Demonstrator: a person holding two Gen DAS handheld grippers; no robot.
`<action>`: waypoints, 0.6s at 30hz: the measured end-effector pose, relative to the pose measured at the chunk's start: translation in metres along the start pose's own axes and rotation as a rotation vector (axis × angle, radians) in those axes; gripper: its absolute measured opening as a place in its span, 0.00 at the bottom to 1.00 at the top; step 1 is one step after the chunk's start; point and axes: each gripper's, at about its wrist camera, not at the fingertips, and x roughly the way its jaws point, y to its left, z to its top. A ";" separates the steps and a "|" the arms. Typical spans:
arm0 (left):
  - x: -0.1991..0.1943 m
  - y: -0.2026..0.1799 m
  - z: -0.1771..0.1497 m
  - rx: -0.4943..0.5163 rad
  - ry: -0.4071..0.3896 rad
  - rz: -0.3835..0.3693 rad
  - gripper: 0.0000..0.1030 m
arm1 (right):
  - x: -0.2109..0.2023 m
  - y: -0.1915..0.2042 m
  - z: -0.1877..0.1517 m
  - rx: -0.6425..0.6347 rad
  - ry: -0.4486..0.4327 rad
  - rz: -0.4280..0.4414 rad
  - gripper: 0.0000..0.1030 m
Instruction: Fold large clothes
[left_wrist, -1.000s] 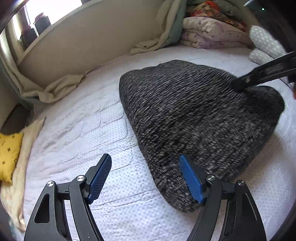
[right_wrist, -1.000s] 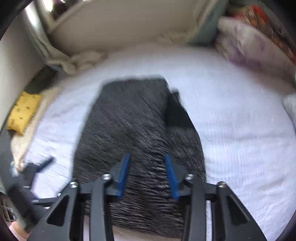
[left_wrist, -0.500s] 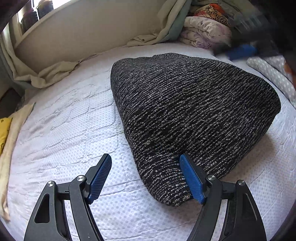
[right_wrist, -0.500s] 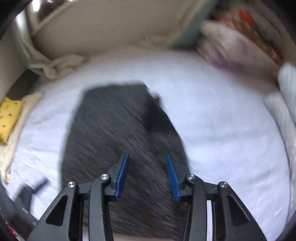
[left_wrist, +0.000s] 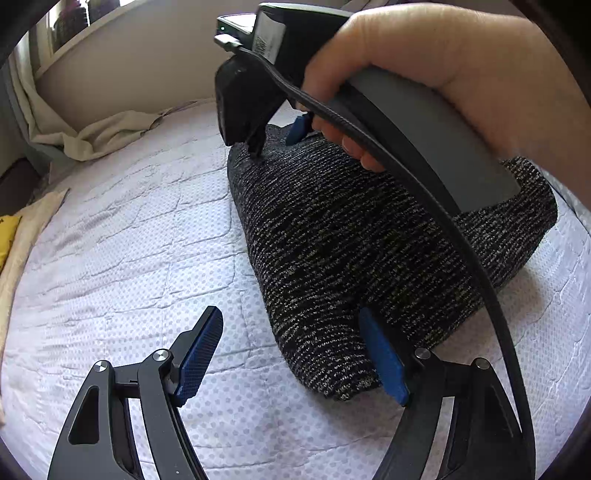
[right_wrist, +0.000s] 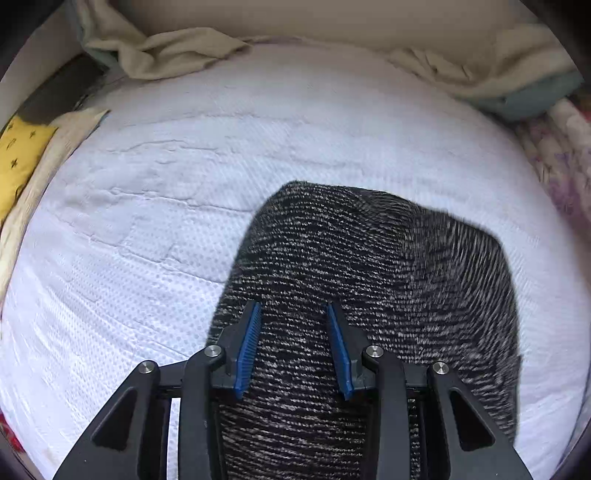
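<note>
A folded black-and-grey knit garment (left_wrist: 362, 240) lies on a white quilted bedcover (left_wrist: 122, 240). The left wrist view alone shows the person's right hand (left_wrist: 436, 74) wrapped round the handle of the right gripper (left_wrist: 280, 142), a black cable (left_wrist: 424, 192) trailing from it across the frame; that gripper's tips come down on the garment's far end. The right wrist view alone shows what lies between those tips: knit fabric fills the gap under the right gripper (right_wrist: 293, 336), whose blue pads are narrowing toward each other but are not seen pinching any cloth. That view also takes in the crumpled beige sheet (right_wrist: 173, 51) and a yellow cushion (right_wrist: 20, 155), far ahead and to the left of the tips.

The left gripper (left_wrist: 291, 354) stands released, jaws spread wide. The garment's near corner sits between its fingers, against the right-hand blue pad (left_wrist: 384, 358), while the left-hand pad hangs clear over bare bedcover. The rest of the garment stretches ahead and to the right of it.
</note>
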 end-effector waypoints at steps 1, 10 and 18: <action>0.001 0.000 0.000 -0.005 0.000 -0.004 0.78 | 0.001 0.000 -0.001 -0.002 -0.004 -0.002 0.33; 0.005 -0.002 0.007 -0.017 0.003 -0.006 0.78 | -0.002 -0.008 -0.013 0.013 -0.084 0.016 0.37; 0.005 -0.003 0.013 -0.029 0.022 -0.008 0.78 | -0.107 -0.038 -0.091 0.040 -0.231 0.009 0.41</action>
